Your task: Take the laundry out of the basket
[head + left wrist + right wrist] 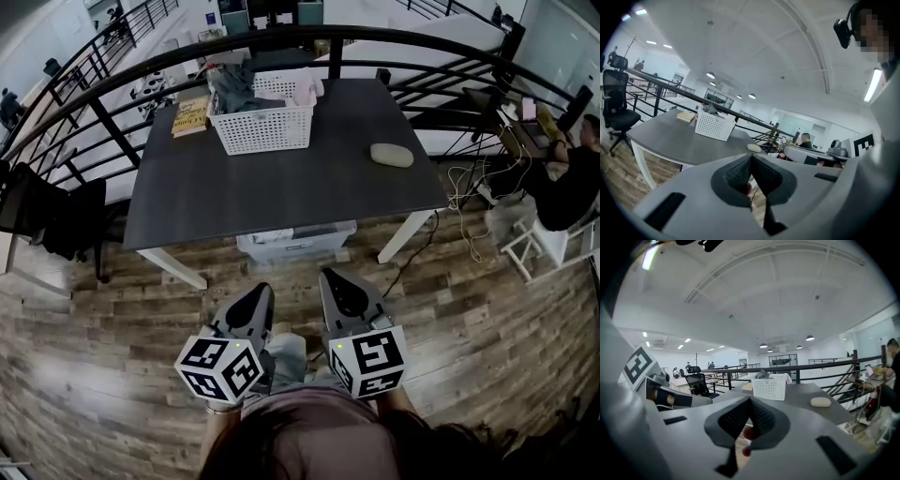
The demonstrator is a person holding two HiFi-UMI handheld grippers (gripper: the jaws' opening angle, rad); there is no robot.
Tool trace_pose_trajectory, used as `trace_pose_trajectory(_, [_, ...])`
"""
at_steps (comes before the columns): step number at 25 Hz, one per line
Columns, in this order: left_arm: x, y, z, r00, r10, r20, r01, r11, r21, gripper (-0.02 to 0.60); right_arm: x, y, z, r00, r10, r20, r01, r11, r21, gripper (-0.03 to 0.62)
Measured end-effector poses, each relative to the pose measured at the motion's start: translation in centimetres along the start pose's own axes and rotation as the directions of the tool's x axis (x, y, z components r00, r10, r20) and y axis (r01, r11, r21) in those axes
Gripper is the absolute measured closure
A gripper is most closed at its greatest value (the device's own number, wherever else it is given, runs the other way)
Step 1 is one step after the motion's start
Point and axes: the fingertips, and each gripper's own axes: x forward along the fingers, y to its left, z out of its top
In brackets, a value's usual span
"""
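Both closed on nothing: your left gripper (257, 300) and right gripper (338, 287) hang near your body, short of the desk (281, 192), probably a ready pose. Laundry (234, 87) lies heaped in the basket (264, 127) at the far edge, well apart and not yet reached.

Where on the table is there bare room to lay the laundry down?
The near half of the table is bare, from the basket to the front edge. A smaller free patch lies between the basket and the pale oval object. The far left corner is crowded: a book lies close beside the basket.
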Motion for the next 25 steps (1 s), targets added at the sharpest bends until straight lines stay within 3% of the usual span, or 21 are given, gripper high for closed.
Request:
trace_pose_trajectory(7, [3.6,3.8,2.6,1.000,-0.018,-0.025,0.018,1.000,-0.020,0.581,5.9,-0.5,1.4,0.999,0.030,0.013,-0.031,0.998,0.057,0.579])
trace_pose_trajectory(14, [5.8,8.8,6.2,0.999,-0.033,-0.015,0.032,0.999,-0.019,0.581,12.2,0.1,4.1,0.998,0.024,0.052,-0.026,0.998,0.050,0.579])
trace_pose_trajectory(25, [8.5,13.8,9.6,0.998,-0.069,-0.003,0.069,0.997,-0.034,0.581,17.3,0.4,6.5,0.997,0.026,0.070,-0.031,0.997,0.077,0.577])
